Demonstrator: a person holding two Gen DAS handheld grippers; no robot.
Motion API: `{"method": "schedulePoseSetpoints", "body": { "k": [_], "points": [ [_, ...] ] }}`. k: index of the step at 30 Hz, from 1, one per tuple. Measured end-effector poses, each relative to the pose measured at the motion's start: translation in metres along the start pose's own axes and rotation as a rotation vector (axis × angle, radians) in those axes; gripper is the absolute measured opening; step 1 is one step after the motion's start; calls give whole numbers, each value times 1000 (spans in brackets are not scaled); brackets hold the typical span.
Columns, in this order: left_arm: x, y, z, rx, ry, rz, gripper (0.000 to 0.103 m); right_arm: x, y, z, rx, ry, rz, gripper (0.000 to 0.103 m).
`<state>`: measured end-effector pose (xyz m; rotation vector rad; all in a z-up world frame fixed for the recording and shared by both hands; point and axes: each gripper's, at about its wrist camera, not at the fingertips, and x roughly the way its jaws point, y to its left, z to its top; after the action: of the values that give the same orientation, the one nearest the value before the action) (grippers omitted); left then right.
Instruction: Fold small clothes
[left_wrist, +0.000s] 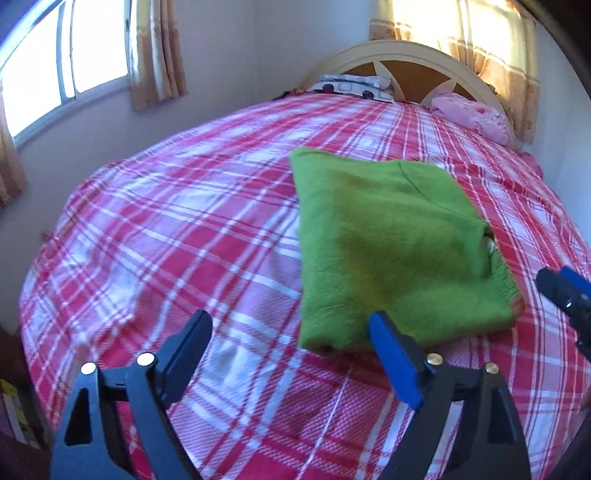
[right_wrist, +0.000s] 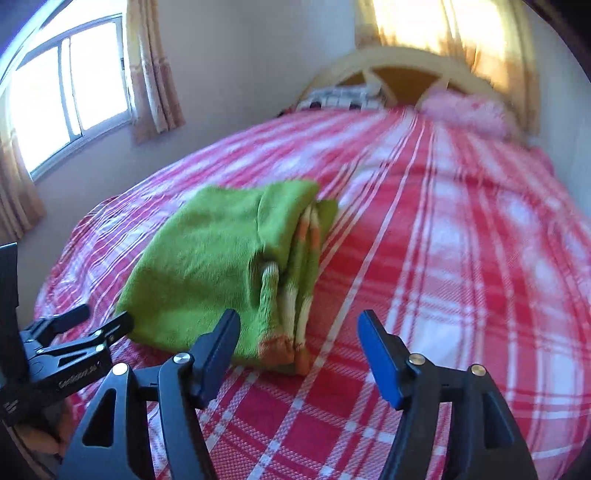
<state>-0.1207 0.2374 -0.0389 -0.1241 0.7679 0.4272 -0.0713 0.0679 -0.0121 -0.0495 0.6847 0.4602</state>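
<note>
A green knitted garment (left_wrist: 388, 251) lies folded into a thick rectangle on the red and white plaid bed cover (left_wrist: 184, 240). In the right wrist view the garment (right_wrist: 214, 266) shows layered edges with orange and cream stripes on its right side. My left gripper (left_wrist: 290, 325) is open and empty, just in front of the garment's near left corner. My right gripper (right_wrist: 297, 325) is open and empty, in front of the garment's near right corner. The right gripper (left_wrist: 565, 291) also shows at the right edge of the left wrist view. The left gripper (right_wrist: 92, 321) shows at the left of the right wrist view.
A pink pillow (left_wrist: 472, 114) and a patterned white pillow (left_wrist: 354, 86) lie against the cream headboard (left_wrist: 399, 51). A window (left_wrist: 55, 66) with beige curtains is on the left wall. The bed cover (right_wrist: 461, 258) stretches flat to the garment's right.
</note>
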Motion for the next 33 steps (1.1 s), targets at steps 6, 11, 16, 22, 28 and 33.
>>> {"method": "schedulePoseSetpoints", "body": {
  "k": [6,11,16,22,28,33],
  "points": [
    [-24,-1,-4,-5,-59,12,90,-30,9,-4,11,-94,-7,69],
    [-54,-1,-19,-23,-123,-19,95,-64,18,-19,0,-170,-40,73],
    [-80,-5,-33,-11,-169,-30,98,-96,20,-33,18,-249,-64,75],
    [-115,-8,-42,16,-262,-46,103,-139,26,-39,40,-364,-109,79],
    [-144,-3,-53,17,-320,-63,103,-172,37,-44,60,-442,-144,87],
    [-165,4,-60,2,-360,-114,103,-190,50,-47,50,-463,-142,87]
  ]
}}
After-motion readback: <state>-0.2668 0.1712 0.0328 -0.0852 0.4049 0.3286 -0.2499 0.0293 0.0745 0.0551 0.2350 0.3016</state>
